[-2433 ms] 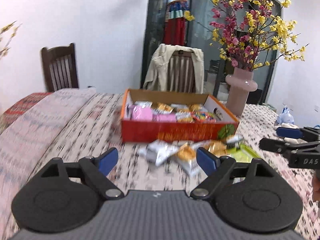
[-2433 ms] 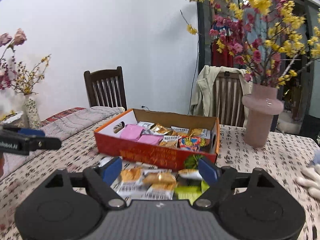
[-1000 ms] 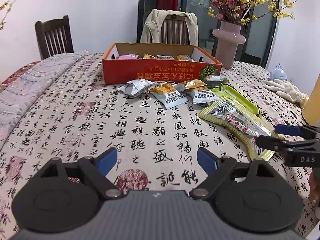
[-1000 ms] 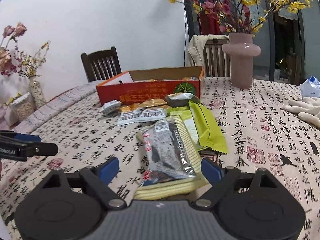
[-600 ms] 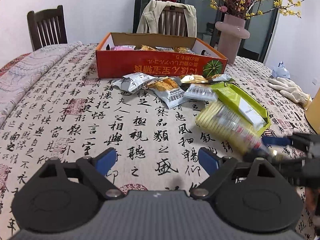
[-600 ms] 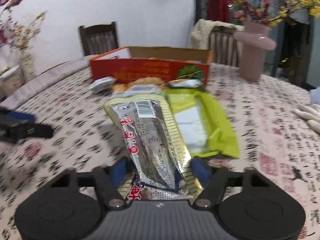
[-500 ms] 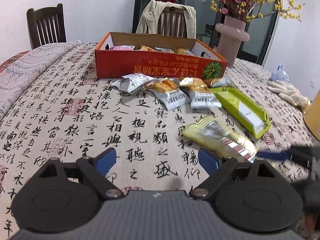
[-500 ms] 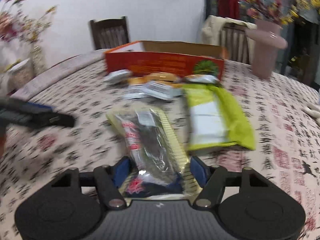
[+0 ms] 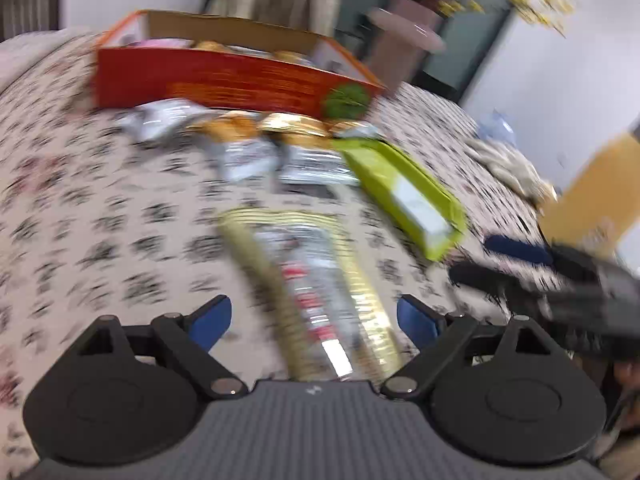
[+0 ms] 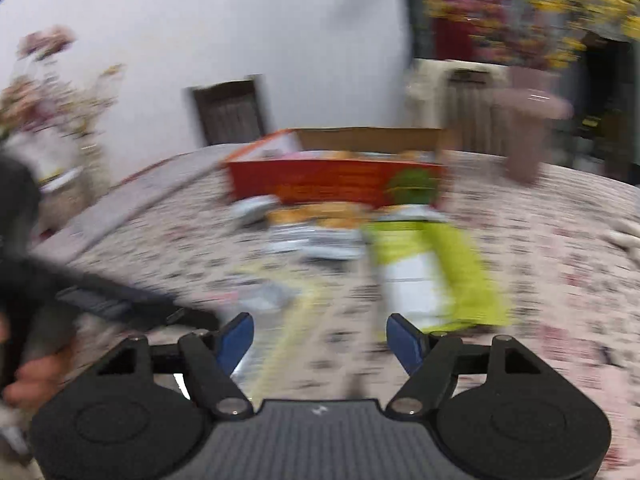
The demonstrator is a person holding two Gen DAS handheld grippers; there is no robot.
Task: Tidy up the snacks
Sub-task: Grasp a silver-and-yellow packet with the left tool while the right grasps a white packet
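Note:
Both views are motion-blurred. A long gold and silver snack packet (image 9: pixel 320 288) lies on the patterned tablecloth between the fingers of my open left gripper (image 9: pixel 314 320); the jaws stand wide and do not touch it. My right gripper (image 10: pixel 320 340) is open and empty; it also shows at the right of the left wrist view (image 9: pixel 516 264). The packet's end (image 10: pixel 264 296) lies left of it. A green packet (image 9: pixel 404 192) and several small snack packets (image 9: pixel 248 140) lie before the orange box (image 9: pixel 224 80) of snacks.
A pink vase (image 9: pixel 400 48) with flowers stands behind the box at the right. White gloves (image 9: pixel 508 160) lie at the right of the table. Chairs (image 10: pixel 230 112) stand beyond the far edge. A yellow object (image 9: pixel 596 184) stands at the far right.
The right gripper held the gold packet, carried it left and has let go of it. The packet now lies in front of the left gripper, which moved in over it.

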